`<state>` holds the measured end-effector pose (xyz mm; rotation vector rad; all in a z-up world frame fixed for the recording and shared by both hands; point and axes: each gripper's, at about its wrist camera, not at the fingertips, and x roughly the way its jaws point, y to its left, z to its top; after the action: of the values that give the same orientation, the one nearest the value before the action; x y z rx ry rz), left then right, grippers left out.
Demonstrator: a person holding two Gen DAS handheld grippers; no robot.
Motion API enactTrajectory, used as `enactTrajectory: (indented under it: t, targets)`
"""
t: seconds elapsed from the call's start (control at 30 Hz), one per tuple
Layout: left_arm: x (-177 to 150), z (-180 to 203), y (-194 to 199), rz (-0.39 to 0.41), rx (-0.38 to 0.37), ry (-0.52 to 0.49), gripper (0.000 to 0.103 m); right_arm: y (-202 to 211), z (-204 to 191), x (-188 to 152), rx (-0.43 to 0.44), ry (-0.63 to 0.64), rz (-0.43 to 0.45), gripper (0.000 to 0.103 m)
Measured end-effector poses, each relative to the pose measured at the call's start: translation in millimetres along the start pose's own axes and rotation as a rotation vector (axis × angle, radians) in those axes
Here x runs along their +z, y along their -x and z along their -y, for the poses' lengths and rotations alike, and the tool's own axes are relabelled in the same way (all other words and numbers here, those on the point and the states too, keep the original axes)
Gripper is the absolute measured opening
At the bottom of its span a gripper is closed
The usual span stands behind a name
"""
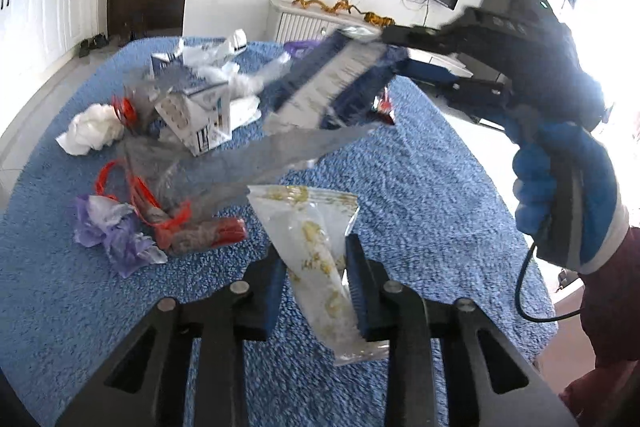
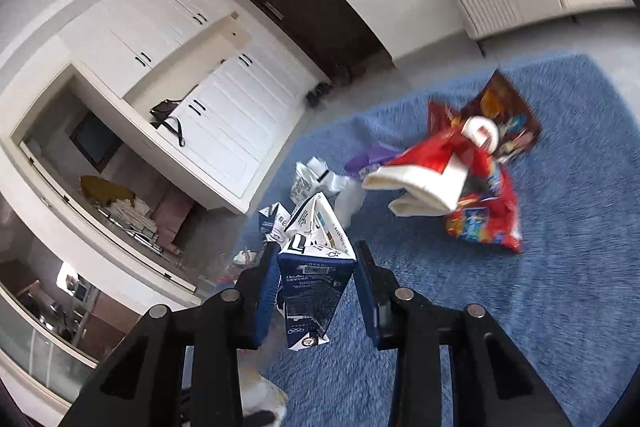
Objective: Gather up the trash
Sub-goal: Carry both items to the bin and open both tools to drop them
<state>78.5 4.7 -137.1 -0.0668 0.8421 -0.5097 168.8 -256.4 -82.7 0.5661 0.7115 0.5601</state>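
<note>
Trash lies scattered over the fuzzy blue table cover [image 1: 420, 195], and we grip two pieces above it: our left gripper [image 1: 316, 291] is closed on a clear plastic wrapper with yellow crumbs [image 1: 316, 247], and our right gripper [image 2: 316, 291] is clamped on a flattened dark-blue-and-white milk carton [image 2: 310, 287]. Below us we see a crumpled white tissue [image 1: 94, 129], a crushed white-and-blue carton [image 1: 196, 111], a torn purple wrapper [image 1: 116, 237] and clear film with red ties [image 1: 160, 187]. Seen from the right wrist, red snack bags [image 2: 480, 195] rest under a folded cream paper [image 2: 420, 187].
</note>
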Motion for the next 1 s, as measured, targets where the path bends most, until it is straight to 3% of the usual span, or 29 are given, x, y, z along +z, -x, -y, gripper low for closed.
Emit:
enactTrajectory:
  t: [0.3,0.53,0.7,0.77,1.0]
  targets:
    - [13,27,26,0.036,-0.031,-0.063,0.026,69,10,-15,-0.037,0.008,0.125,0.034]
    - [56,88,2,0.024,-0.085,-0.182,0.025,156,42,-10,-0.136,-0.018,0.283,0.034]
    - [95,168,-51,-0.026,-0.172,-0.309,0.025,224,88,-17,-0.298,-0.061,0.395,0.034]
    - [105,195,-76,-0.052,-0.203,-0.344,0.025,245,110,-23,-0.417,-0.067,0.423,0.034]
    - [131,309,-190,-0.189,-0.287,-0.399,0.025,276,185,-43,-0.701,-0.129,0.406,0.034]
